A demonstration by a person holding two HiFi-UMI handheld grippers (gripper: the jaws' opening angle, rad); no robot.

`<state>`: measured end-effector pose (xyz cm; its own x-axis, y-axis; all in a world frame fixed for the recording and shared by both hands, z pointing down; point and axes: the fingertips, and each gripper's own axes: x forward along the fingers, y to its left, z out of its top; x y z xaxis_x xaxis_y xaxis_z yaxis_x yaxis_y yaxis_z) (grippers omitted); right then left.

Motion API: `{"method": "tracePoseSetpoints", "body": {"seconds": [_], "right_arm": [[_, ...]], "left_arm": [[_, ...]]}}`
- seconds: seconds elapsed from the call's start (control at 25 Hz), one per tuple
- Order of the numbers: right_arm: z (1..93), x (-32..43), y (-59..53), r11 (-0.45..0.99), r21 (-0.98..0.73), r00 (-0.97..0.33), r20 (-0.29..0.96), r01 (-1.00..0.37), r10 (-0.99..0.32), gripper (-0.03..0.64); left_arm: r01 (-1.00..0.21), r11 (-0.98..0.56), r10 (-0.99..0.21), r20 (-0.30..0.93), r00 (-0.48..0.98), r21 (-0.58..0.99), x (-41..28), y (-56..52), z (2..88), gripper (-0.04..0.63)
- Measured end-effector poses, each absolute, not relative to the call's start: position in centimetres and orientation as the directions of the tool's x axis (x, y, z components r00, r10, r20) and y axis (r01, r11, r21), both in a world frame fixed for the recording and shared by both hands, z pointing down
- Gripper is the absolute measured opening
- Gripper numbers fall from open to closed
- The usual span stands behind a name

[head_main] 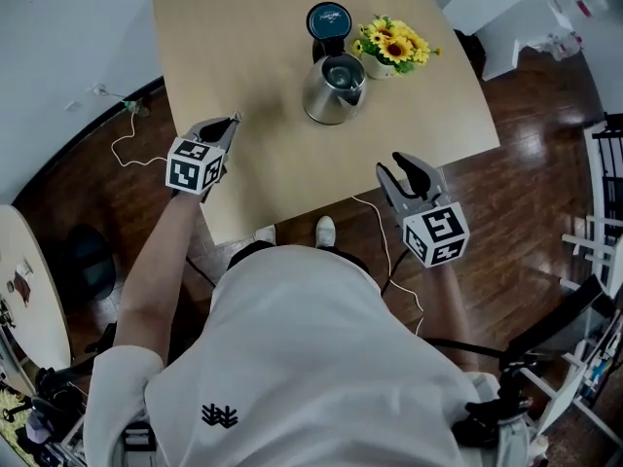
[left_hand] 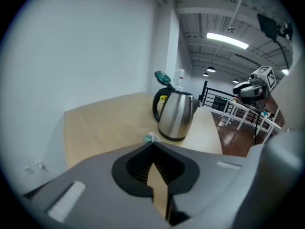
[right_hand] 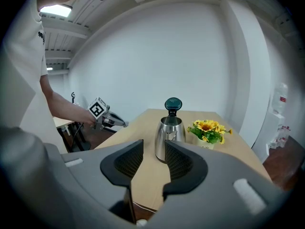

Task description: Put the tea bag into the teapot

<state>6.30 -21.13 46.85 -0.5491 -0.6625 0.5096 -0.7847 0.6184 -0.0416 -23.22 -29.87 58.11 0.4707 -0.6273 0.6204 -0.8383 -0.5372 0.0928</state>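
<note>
A steel teapot (head_main: 334,90) stands at the far middle of the wooden table (head_main: 234,37), its teal lid (head_main: 328,17) hinged up and its mouth uncovered. My left gripper (head_main: 232,121) hovers over the table's left part, short of the pot. In the left gripper view its jaws meet (left_hand: 152,143), and a small white and teal tea bag (left_hand: 151,137) pokes out at their tip, with the teapot (left_hand: 175,116) beyond. My right gripper (head_main: 401,175) is open and bare at the table's near right edge, facing the teapot (right_hand: 169,137).
A pot of sunflowers (head_main: 394,45) stands right of the teapot, close to it. A white cable (head_main: 122,149) runs along the floor left of the table. A round table (head_main: 24,280) is at the far left and white racks (head_main: 604,193) at the right.
</note>
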Motion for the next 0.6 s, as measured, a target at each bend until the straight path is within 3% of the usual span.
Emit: {"method": "tracePoseSetpoints", "body": {"seconds": [0.28, 0.6], "right_arm": [[46.5, 7.6, -21.5, 0.613, -0.051, -0.552, 0.496, -0.789, -0.670, 0.146], [46.3, 10.3, -22.0, 0.592, -0.082, -0.556, 0.467, -0.802, -0.688, 0.146]], "left_arm": [[-0.741, -0.669, -0.616, 0.511, 0.600, 0.063, -15.8, -31.0, 49.4, 0.000], [-0.667, -0.744, -0.569, 0.493, 0.659, 0.033, -9.2, -33.5, 46.4, 0.000]]}}
